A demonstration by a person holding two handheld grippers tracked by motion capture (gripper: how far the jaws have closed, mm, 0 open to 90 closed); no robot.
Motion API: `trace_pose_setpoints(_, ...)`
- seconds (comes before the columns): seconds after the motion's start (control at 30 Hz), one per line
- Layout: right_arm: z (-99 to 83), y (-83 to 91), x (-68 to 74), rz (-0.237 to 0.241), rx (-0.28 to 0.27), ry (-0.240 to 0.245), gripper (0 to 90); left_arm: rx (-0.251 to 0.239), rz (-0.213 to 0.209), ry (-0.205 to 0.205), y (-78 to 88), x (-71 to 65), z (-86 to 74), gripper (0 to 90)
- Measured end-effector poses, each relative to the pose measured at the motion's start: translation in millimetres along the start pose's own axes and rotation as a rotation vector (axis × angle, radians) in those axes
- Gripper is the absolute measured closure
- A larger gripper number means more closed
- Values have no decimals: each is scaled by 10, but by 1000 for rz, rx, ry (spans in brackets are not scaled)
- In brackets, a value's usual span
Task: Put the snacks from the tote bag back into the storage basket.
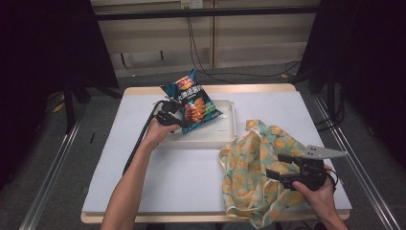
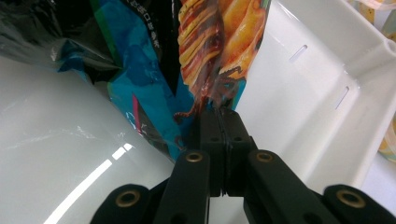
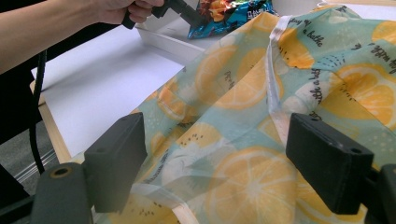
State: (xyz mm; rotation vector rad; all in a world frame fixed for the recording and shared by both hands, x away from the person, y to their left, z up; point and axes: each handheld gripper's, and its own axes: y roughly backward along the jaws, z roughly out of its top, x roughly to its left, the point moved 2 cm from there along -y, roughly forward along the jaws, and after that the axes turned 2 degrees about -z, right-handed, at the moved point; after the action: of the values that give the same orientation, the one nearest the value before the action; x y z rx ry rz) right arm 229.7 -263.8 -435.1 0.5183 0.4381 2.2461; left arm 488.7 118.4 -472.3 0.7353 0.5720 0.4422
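A blue snack bag (image 1: 191,99) with a picture of orange crisps hangs tilted above the white tray (image 1: 229,139). My left gripper (image 1: 176,118) is shut on its lower edge. In the left gripper view the two black jaws meet on the crimped seam of the bag (image 2: 154,70), at my left gripper (image 2: 219,114). My right gripper (image 1: 278,167) stands open at the table's front right, over a teal cloth bag (image 1: 249,177) printed with orange slices. In the right gripper view the cloth bag (image 3: 243,93) lies between and beyond the fingers (image 3: 116,158) of my right gripper (image 3: 224,163), untouched by them.
The tray's inside wall (image 2: 303,93) has narrow slots. A white sheet (image 1: 143,167) covers the tabletop, with bare room at front left. In the right gripper view the other hand (image 3: 116,9) holds the snack bag (image 3: 224,11) above the tray edge (image 3: 163,42). Black curtains flank the table.
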Motion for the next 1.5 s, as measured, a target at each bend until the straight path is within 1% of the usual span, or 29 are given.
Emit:
trace_pose_setpoints(0.1, 0, 1, 2, -2, -1, -1, 192, 10, -14, 2, -2, -13, -20, 892)
trace_pose_setpoints(0.13, -1, -1, 1, -1, 0, 1, 192, 25, -42, -4, -34, -37, -44, 891)
trace_pose_setpoints(0.17, -1, -1, 1, -1, 0, 1, 192, 25, -42, -4, -34, -37, -44, 891)
trace_pose_setpoints(0.2, 0, -6, 3, 2, 2, 0, 192, 88, -45, -55, -44, -25, -59, 891)
trace_pose_setpoints(0.23, 0, -8, 4, 1, 1, 2, 192, 94, -39, -52, -58, -27, -65, 891)
trace_pose_setpoints(0.27, 0, -10, 5, 3, -1, 5, 192, 109, -36, -60, -50, -16, -62, 891)
trace_pose_setpoints(0.3, 0, -9, 7, -1, 0, 5, 192, 94, -32, -36, -52, -21, -63, 893)
trace_pose_setpoints(0.33, 1, -9, 8, 1, -1, 5, 192, 101, -27, -52, -40, 2, -65, 894)
trace_pose_setpoints(0.37, 1, -6, 11, -1, -1, 4, 192, 101, -27, -52, -40, 2, -65, 894)
trace_pose_setpoints(0.4, 2, -3, 10, 0, -2, 4, 192, 78, -22, -7, -45, -8, -73, 894)
trace_pose_setpoints(0.43, 2, -3, 10, 0, -2, 4, 192, 78, -22, -7, -45, -8, -73, 893)
trace_pose_setpoints(0.47, 0, -2, 7, -1, 0, 3, 192, 98, -10, -32, -13, 32, -83, 894)
trace_pose_setpoints(0.5, 0, -2, 7, -1, 0, 3, 192, 98, -10, -32, -13, 32, -83, 895)
trace_pose_setpoints(0.53, 0, 0, 4, -1, -1, -1, 192, 92, -6, -11, -5, 41, -89, 895)
trace_pose_setpoints(0.57, 0, 0, 4, -1, -1, -1, 192, 114, 0, -24, 20, 67, -92, 895)
trace_pose_setpoints(0.6, 1, 1, 3, 0, -1, 1, 192, 105, 13, -22, 42, 76, -101, 894)
trace_pose_setpoints(0.67, 1, -2, 5, 2, -1, 3, 192, 103, 8, -21, 48, 83, -102, 891)
trace_pose_setpoints(0.73, 0, -5, 8, 2, -1, 3, 192, 88, 25, -12, 76, 92, -100, 890)
trace_pose_setpoints(0.93, 0, 0, 7, -4, -3, -2, 192, 94, 41, -1, 107, 134, -133, 889)
trace_pose_setpoints(1.1, 1, 1, 5, -4, -3, 0, 192, 91, 58, -11, 157, 159, -140, 885)
trace_pose_setpoints(1.13, 5, 3, 5, -2, -5, 0, 192, 73, 55, 0, 172, 174, -149, 886)
trace_pose_setpoints(1.2, 5, 4, 7, -1, -7, 3, 192, 71, 58, 3, 179, 200, -169, 886)
trace_pose_setpoints(1.23, 4, 3, 6, -2, -7, 5, 193, 65, 56, 19, 176, 207, -177, 886)
trace_pose_setpoints(1.27, 3, 3, 6, -1, -7, 3, 193, 58, 52, 17, 171, 213, -186, 886)
trace_pose_setpoints(1.37, 3, 2, 6, -3, -7, 2, 193, 63, 66, 3, 196, 225, -194, 886)
trace_pose_setpoints(1.4, 2, 2, 5, -3, -7, 3, 193, 49, 71, 18, 195, 217, -195, 885)
trace_pose_setpoints(1.43, 2, 2, 5, -3, -7, 3, 193, 49, 71, 18, 195, 217, -195, 885)
trace_pose_setpoints(1.47, 2, 2, 3, -5, -8, 2, 193, 38, 85, 41, 203, 228, -197, 885)
trace_pose_setpoints(1.5, 2, 2, 3, -5, -8, 2, 193, 38, 85, 41, 203, 228, -197, 884)
